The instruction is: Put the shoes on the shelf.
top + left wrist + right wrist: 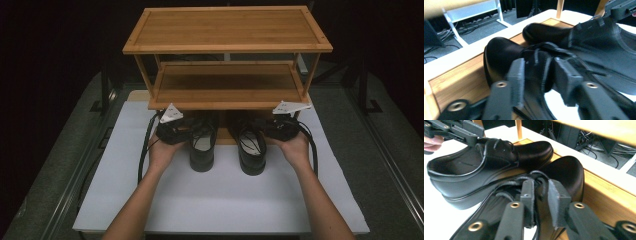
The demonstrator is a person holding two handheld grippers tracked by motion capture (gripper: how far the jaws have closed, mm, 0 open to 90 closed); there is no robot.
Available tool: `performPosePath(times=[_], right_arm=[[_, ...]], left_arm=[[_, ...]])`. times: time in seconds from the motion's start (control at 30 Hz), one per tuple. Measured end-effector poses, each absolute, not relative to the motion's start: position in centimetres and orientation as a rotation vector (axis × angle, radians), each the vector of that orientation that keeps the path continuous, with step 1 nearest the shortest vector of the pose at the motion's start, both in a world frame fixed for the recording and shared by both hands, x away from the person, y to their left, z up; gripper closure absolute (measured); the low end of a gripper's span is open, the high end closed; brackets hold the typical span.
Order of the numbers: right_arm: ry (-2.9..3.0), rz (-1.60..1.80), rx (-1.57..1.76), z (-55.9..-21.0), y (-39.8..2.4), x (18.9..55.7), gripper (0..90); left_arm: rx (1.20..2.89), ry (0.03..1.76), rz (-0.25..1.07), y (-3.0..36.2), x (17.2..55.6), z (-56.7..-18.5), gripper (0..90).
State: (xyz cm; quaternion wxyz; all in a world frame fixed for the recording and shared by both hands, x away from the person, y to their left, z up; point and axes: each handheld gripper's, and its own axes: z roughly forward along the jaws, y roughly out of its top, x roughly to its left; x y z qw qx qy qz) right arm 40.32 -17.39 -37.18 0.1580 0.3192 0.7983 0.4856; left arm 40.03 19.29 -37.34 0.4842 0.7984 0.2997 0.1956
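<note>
Two black leather shoes stand side by side, toes on the lowest board of a bamboo shoe rack and heels on the white table. My left gripper is shut on the side wall of the left shoe near its laces. My right gripper is shut on the side wall of the right shoe. In the left gripper view the left gripper pinches the left shoe. In the right gripper view the right gripper pinches the right shoe, and the left shoe lies beyond it.
The rack has a middle shelf just above the grippers and a top shelf above that. Its thin legs stand at the corners. Dark floor with cables and stands surrounds the table. Bare white table lies between the shoes and the front edge.
</note>
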Motion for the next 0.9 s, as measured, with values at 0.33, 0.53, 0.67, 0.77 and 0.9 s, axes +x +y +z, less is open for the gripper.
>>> performPosePath(times=[0.33, 0.53, 0.67, 0.77, 0.9], right_arm=[[2.290, 1.381, 0.953, -37.0, -19.8, 35.8, 42.5], [2.313, 1.352, 0.976, -38.8, -21.1, 33.1, 38.7], [2.350, 1.326, 1.006, -40.6, -21.4, 31.9, 33.4], [2.402, 1.280, 1.046, -42.0, -21.2, 31.9, 25.3], [2.462, 1.228, 1.044, -43.5, -20.2, 32.5, 20.5]], left_arm=[[2.005, 0.709, 0.382, 21.5, 35.9, -37.9, 26.5], [2.052, 0.717, 0.342, 22.8, 34.0, -40.0, 22.7], [2.093, 0.719, 0.332, 22.9, 33.4, -41.6, 19.8], [2.127, 0.708, 0.336, 22.3, 33.5, -42.4, 17.3], [2.162, 0.699, 0.327, 21.1, 34.0, -43.2, 13.4]])
